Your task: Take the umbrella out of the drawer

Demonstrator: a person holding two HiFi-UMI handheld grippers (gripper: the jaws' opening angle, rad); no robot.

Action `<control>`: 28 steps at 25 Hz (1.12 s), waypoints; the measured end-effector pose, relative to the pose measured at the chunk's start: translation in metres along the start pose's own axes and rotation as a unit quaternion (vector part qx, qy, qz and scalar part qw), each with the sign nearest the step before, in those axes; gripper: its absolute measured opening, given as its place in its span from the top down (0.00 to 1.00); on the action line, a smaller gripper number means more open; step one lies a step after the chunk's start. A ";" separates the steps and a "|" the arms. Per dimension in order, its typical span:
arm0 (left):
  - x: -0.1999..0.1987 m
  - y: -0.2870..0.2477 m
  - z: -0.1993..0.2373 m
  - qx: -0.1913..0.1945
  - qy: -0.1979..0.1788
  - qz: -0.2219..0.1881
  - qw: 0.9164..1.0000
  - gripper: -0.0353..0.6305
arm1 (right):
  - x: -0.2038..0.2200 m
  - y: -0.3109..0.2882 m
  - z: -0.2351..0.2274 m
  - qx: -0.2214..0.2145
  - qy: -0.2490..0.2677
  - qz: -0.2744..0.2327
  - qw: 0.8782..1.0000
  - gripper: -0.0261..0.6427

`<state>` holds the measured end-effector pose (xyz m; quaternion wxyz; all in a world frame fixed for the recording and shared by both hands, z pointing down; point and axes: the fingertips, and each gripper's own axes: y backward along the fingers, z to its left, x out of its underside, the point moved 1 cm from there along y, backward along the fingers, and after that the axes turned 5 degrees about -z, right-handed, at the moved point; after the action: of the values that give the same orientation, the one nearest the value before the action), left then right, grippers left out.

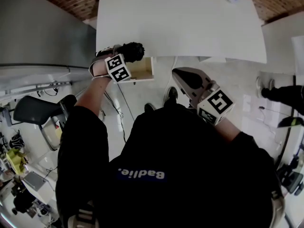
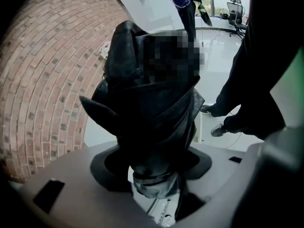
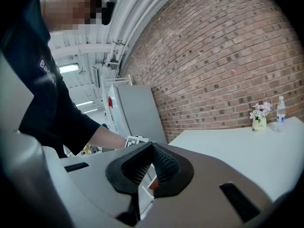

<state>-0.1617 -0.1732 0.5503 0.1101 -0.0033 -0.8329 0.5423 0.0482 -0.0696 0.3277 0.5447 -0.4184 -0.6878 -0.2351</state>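
Observation:
A folded black umbrella [image 1: 132, 51] sticks out of my left gripper [image 1: 124, 56], just above and left of the open wooden drawer [image 1: 143, 70] under the white table [image 1: 180, 23]. In the left gripper view the umbrella's [image 2: 142, 118] bunched fabric fills the middle. That gripper [image 2: 152, 163] is shut on the umbrella's lower end, which shows a grey cap. My right gripper [image 1: 184, 77] hangs to the right of the drawer, apart from it. Its ribbed pads [image 3: 161, 163] meet at the tips with nothing between them [image 3: 152, 146].
A small flower vase [image 3: 259, 118] and a bottle [image 3: 280, 109] stand at the table's far end by the brick wall [image 3: 213, 56]. A grey cabinet [image 1: 42, 27] stands left of the table. An office chair [image 1: 35, 109] is at lower left, and another person's legs [image 1: 280, 94] at right.

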 end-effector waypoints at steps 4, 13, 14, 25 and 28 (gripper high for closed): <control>-0.003 -0.023 0.011 0.007 -0.003 0.021 1.000 0.57 | 0.003 0.005 -0.013 0.014 -0.010 0.000 1.000 0.92; -0.016 -0.079 0.018 0.023 -0.005 0.063 0.998 0.57 | 0.008 0.021 -0.038 0.034 -0.019 0.014 0.999 0.92; -0.018 -0.084 0.018 0.025 -0.004 0.066 0.998 0.57 | 0.009 0.024 -0.042 0.037 -0.019 0.015 0.999 0.92; -0.027 -0.120 0.013 0.038 -0.025 0.087 0.995 0.56 | 0.024 0.043 -0.060 0.058 -0.038 0.030 0.997 0.92; -0.029 -0.126 0.012 0.038 -0.026 0.088 0.995 0.56 | 0.025 0.047 -0.061 0.062 -0.040 0.031 0.997 0.92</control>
<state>-0.1216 -0.2400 0.6546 0.0402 -0.0580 -0.8109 0.5808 0.1195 -0.0843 0.3637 0.5491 -0.4140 -0.7086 -0.1579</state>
